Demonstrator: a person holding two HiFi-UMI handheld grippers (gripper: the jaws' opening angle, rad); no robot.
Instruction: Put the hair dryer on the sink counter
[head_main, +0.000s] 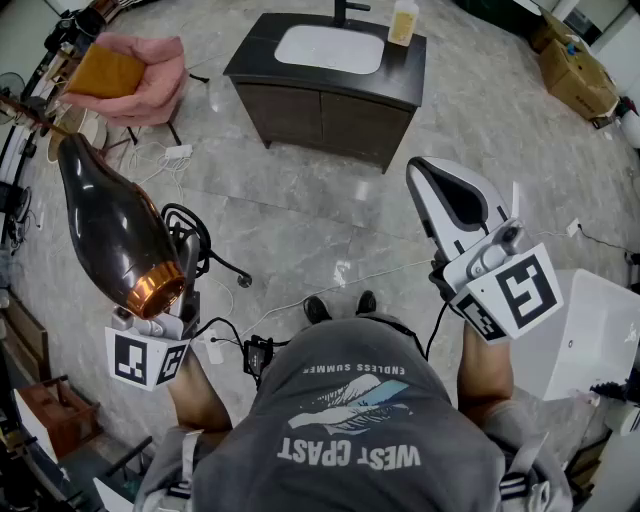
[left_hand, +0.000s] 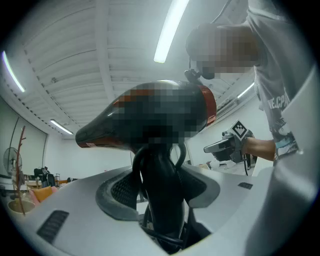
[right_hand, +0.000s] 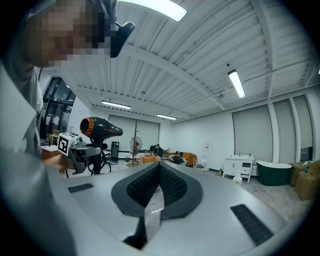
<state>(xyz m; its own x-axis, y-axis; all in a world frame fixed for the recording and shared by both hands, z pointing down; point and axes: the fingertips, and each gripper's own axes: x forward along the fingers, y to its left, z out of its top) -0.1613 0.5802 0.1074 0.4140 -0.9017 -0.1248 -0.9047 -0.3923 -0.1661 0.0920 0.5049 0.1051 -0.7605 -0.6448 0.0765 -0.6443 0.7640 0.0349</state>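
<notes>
Hair dryer (head_main: 115, 225) up in my left gripper (head_main: 186, 268), well short of the sink counter (head_main: 252, 58)

My left jaws pinch its black handle (left_hand: 162, 192), the copper-ringed end toward me. My right gripper (head_main: 440, 195) is pressed together on nothing. The counter stands ahead across the floor.

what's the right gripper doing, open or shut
Shut and empty: in its own view the right gripper's black pads meet at the tips, with nothing between them.
</notes>
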